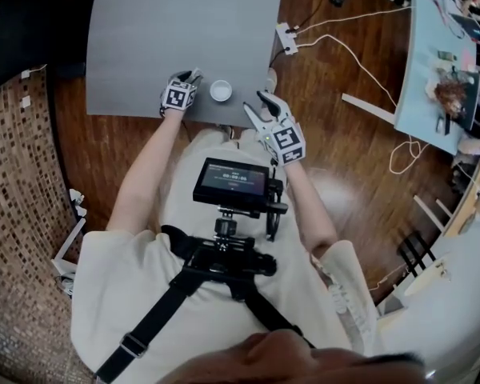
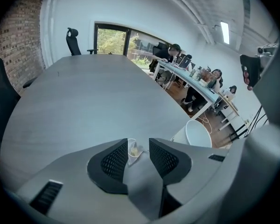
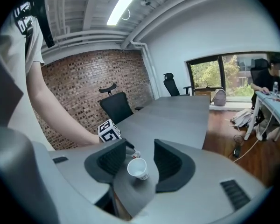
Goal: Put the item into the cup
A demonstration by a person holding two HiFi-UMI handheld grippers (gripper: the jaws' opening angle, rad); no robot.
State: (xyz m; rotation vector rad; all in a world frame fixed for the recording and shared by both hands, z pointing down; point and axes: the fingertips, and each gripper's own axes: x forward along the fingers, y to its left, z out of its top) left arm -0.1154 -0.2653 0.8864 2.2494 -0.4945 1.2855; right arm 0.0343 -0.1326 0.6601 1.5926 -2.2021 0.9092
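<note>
A long grey table point(image 1: 160, 38) with a matte top is seen standing on a dark wooden floor point(image 1: 336, 110), its near edge turned towards the person. A small white cup point(image 1: 221, 91) is set upright and mouth up on the top, close to that near edge, at about 5 o'clock from the middle of the tabletop in the head view. A small clear-wrapped item point(image 2: 134, 149) with something yellowish inside is laid flat on the grey surface near the cup, at roughly 9 o'clock from it, apart from it and not touching.
</note>
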